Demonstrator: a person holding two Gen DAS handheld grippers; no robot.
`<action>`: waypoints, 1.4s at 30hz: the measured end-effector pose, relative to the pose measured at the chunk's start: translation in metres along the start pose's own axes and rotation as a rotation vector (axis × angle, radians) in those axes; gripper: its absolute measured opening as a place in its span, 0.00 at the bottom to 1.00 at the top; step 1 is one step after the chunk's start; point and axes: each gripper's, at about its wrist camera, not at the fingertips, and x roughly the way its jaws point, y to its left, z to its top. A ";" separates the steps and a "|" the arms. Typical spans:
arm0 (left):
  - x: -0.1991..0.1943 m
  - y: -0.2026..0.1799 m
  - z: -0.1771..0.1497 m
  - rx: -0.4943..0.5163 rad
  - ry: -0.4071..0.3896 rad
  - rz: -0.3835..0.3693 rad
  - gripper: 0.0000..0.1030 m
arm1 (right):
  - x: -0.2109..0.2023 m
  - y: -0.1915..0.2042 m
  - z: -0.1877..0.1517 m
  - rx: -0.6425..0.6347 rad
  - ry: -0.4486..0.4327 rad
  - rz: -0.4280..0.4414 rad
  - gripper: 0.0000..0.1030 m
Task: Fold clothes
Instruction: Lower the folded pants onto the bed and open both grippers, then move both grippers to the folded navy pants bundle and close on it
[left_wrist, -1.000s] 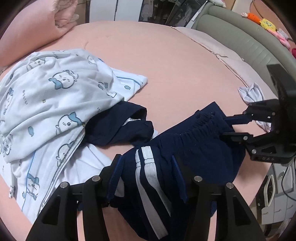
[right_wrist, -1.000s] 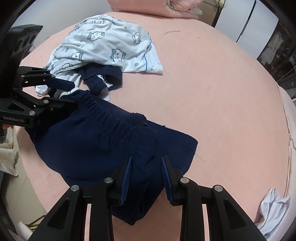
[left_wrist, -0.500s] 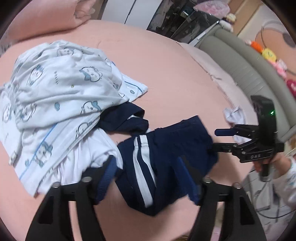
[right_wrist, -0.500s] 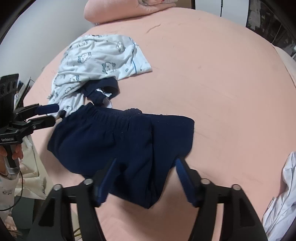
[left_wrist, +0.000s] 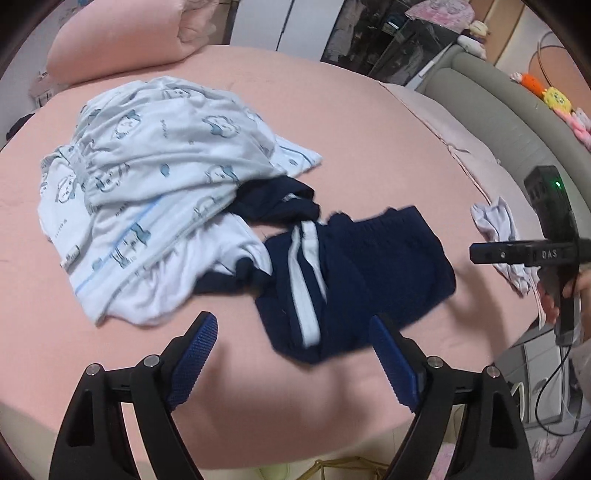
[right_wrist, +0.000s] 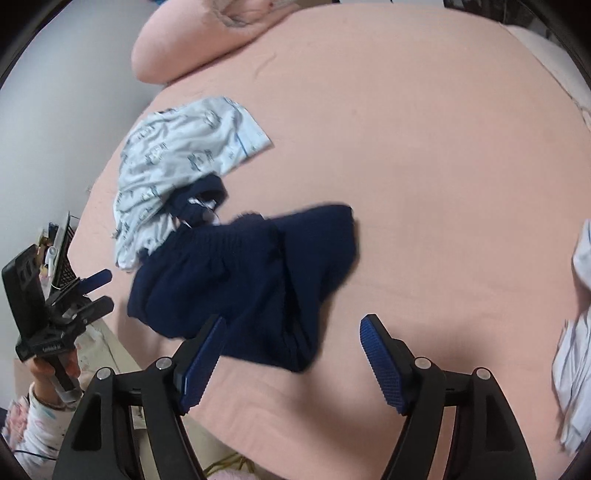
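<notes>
- The navy shorts lie loose on the pink bed, near its front edge, with their white side stripes facing up. They look roughly doubled over, though the fabric is blurred and I cannot tell how neat the fold is.
- The left gripper hangs above the bed edge with its blue pads spread wide and nothing between them. The right gripper is just as wide and just as empty.
- One corner of the shorts touches the pile of printed pale-blue pyjamas and a white garment with a dark cuff. A careless pinch there could catch two garments at once and drag the pile along.
- A dark navy piece pokes out from under the pyjamas, right beside the shorts. It is easy to mistake for part of them, since the colours match.
- The shorts sit close to the bed's rim, so a pull toward the person could slide them off the mattress.
- If the pads close on only the top layer, I judge the fold would open up rather than carry over.
- A crumpled white cloth lies well apart to the right, out of harm's way.
</notes>
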 end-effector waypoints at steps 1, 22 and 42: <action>0.000 -0.001 -0.002 -0.001 0.005 -0.014 0.82 | -0.001 -0.001 -0.002 -0.004 0.009 0.000 0.72; 0.001 -0.007 -0.042 -0.192 0.044 -0.092 0.86 | 0.004 -0.045 -0.035 0.294 0.045 0.201 0.73; 0.026 -0.002 -0.053 -0.391 0.075 -0.155 0.86 | 0.030 -0.042 -0.039 0.388 0.072 0.239 0.73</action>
